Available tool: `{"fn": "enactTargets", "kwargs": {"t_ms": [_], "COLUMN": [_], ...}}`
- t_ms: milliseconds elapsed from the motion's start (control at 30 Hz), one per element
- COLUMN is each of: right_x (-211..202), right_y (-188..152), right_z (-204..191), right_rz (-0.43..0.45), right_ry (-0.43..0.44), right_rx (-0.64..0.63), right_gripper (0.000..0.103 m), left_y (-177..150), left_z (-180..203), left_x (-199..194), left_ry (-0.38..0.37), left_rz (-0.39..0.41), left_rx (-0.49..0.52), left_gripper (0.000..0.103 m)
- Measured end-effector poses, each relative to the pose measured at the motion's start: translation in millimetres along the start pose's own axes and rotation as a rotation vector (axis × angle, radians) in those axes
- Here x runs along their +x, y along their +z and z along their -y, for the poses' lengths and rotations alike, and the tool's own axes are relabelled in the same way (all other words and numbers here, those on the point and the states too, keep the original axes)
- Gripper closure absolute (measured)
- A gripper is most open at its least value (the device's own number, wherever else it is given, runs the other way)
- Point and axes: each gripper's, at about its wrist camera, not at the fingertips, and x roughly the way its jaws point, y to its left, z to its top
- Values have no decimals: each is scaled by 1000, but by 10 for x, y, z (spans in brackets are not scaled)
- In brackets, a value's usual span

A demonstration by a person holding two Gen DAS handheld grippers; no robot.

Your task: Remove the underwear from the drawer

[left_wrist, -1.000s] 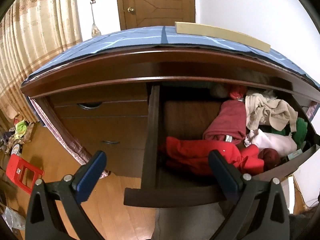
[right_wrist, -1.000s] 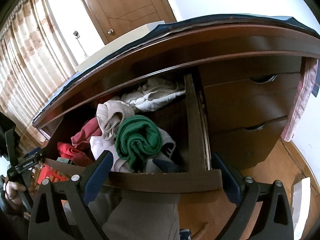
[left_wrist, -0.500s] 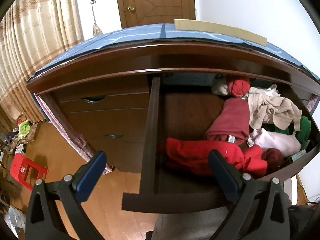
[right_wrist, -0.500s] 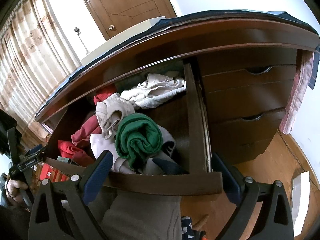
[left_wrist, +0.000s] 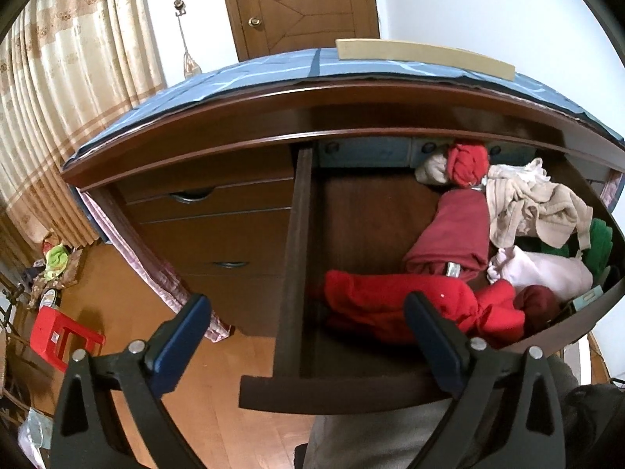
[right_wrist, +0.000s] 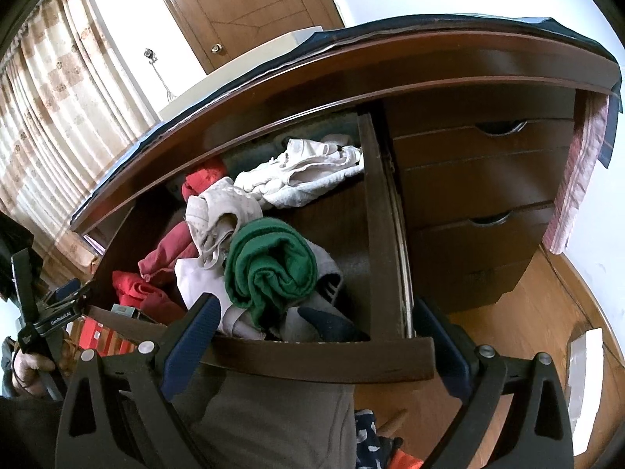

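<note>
The drawer (left_wrist: 297, 273) is pulled out, full of clothes. The left tool (left_wrist: 308, 328) is wide open and holds nothing, just in front of the drawer. Its view shows a red stool (left_wrist: 62, 336) on the floor. The right tool (right_wrist: 316, 332) is wide open and empty too. Its view shows white underwear (right_wrist: 304, 172) at the drawer's back and a green roll (right_wrist: 269, 265) near the front.

clothes (left_wrist: 461, 234) in drawer (left_wrist: 336, 391), dresser (left_wrist: 218, 230) behind
</note>
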Motion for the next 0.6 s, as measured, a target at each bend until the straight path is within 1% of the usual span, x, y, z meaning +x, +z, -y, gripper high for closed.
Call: {"fn": "enactTargets", "kwargs": {"t_ms": [133, 267, 433, 600], "right_x": [-2, 13, 31, 30], "right_y": [6, 33, 59, 59], "right_z": [10, 23, 32, 32], "right_rz": [-6, -33, -31, -26], "right_ry": [0, 6, 5, 6], "right_rx": [-3, -7, -7, -7], "right_gripper": [3, 3, 3, 3], "left_y": [-11, -29, -39, -64], "left_z": [-8, -31, -10, -9], "left_x": [-24, -50, -87, -90], "left_ry": [5, -3, 8, 7], "left_rz": [-1, 3, 21, 24], "left_rx": [7, -1, 12, 3], "left_gripper": [3, 4, 4, 4]}}
